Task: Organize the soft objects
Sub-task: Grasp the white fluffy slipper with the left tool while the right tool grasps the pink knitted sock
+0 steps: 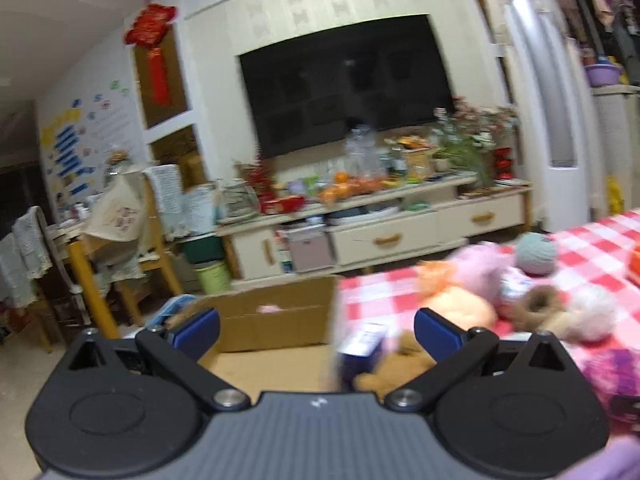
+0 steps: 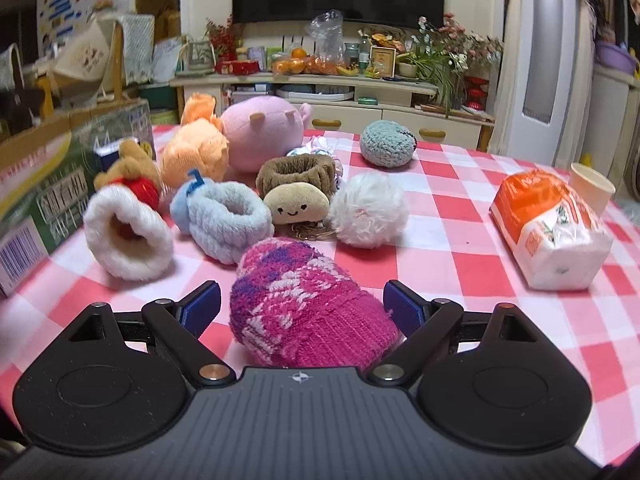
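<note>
Several soft toys lie on the red-checked tablecloth (image 2: 460,216). A pink-purple knitted item (image 2: 308,304) lies between the open jaws of my right gripper (image 2: 302,308); the pads stand apart from it. Behind it are a white fluffy cuff (image 2: 124,236), a light-blue ring (image 2: 228,220), a smiling tan plush (image 2: 296,204), a white pompom (image 2: 368,208), a pink plush (image 2: 260,136) and a teal knitted ball (image 2: 386,144). My left gripper (image 1: 316,332) is open and empty, at the table's left edge over an open cardboard box (image 1: 272,320).
A pack of tissues (image 2: 552,228) and a paper cup (image 2: 592,184) sit at the table's right. A green printed carton (image 2: 52,188) stands at the left edge. A TV cabinet (image 1: 380,220) with clutter is behind, and chairs (image 1: 112,248) are at the left.
</note>
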`<state>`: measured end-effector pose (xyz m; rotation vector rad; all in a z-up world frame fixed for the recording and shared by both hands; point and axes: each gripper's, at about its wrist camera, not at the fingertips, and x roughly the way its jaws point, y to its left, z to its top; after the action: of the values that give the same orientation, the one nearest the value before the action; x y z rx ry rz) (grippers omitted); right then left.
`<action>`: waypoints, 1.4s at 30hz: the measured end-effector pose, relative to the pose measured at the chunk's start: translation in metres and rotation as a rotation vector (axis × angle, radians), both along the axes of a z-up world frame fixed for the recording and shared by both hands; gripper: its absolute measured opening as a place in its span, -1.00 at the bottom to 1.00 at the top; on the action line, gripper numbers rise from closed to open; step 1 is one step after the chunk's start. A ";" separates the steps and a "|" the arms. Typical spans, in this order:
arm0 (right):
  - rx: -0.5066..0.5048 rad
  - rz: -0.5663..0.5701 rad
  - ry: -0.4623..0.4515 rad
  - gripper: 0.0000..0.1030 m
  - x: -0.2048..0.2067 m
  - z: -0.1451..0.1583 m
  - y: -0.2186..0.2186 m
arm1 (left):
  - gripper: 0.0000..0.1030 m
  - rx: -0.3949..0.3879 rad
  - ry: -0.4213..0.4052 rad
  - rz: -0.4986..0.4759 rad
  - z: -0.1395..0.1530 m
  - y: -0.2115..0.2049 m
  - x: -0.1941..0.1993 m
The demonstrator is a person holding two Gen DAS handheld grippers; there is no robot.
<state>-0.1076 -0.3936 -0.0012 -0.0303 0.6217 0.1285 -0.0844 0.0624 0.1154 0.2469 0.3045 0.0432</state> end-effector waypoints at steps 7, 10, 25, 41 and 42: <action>-0.002 0.009 0.030 1.00 0.014 -0.003 -0.007 | 0.99 -0.086 0.219 -0.123 -0.038 -0.033 0.010; 0.057 -0.008 0.046 1.00 0.020 -0.004 -0.017 | 0.98 -0.111 0.272 -0.115 -0.055 -0.040 0.016; 0.146 -0.009 0.069 1.00 0.036 -0.008 -0.034 | -0.15 -0.150 0.354 -0.019 -0.092 -0.057 0.038; 0.334 -0.041 0.104 0.99 0.038 -0.018 -0.061 | -0.71 -0.076 0.335 -0.027 -0.053 -0.085 0.016; 0.349 -0.045 0.105 0.98 0.039 -0.018 -0.062 | -0.71 -0.076 0.331 -0.036 -0.049 -0.086 0.015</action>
<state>-0.0690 -0.4557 -0.0195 0.3296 0.6975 0.1941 -0.0689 -0.0233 0.0665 0.1830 0.6294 -0.0452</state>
